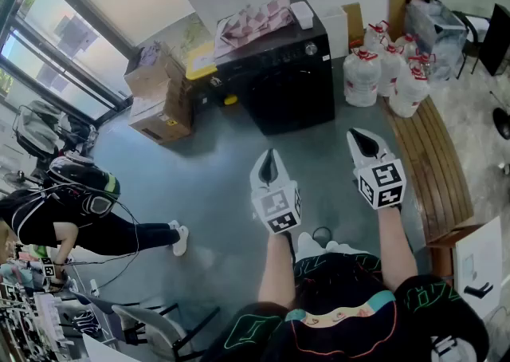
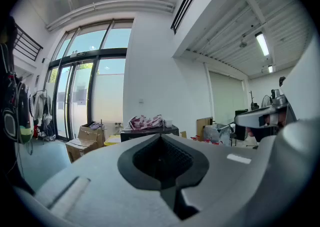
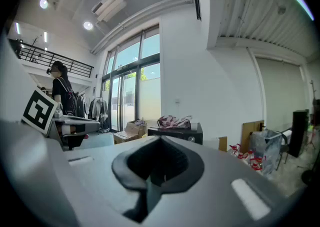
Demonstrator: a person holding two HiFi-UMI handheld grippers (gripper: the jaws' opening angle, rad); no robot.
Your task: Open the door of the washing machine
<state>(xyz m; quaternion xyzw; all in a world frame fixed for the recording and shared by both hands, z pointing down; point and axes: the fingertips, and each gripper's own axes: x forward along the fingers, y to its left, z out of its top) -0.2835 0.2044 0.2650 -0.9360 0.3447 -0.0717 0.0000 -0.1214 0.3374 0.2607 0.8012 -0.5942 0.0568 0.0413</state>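
**Approach stage, before any contact.** The washing machine (image 1: pixel 280 81) is seen against the far wall, well apart from both grippers, with a patterned cloth (image 1: pixel 255 19) lying on its top. Its dark front is turned towards the person. The door cannot be made out separately, though nothing is seen swung outward, so it is judged to be shut.

The left gripper (image 1: pixel 269 155) and the right gripper (image 1: pixel 362 139) are held side by side above the floor and pointed at the machine. Each has its jaws clenched together on nothing.

For the next move, the gap must be closed, one pair of jaws parted, and the door's edge or handle caught and drawn outward.

**Containers.** Cardboard boxes (image 1: pixel 159 101) are stacked just left of the machine; the upper one is open, and its contents cannot be identified. White jugs with red caps (image 1: pixel 386 69) are grouped at the right, and their fill cannot be told.
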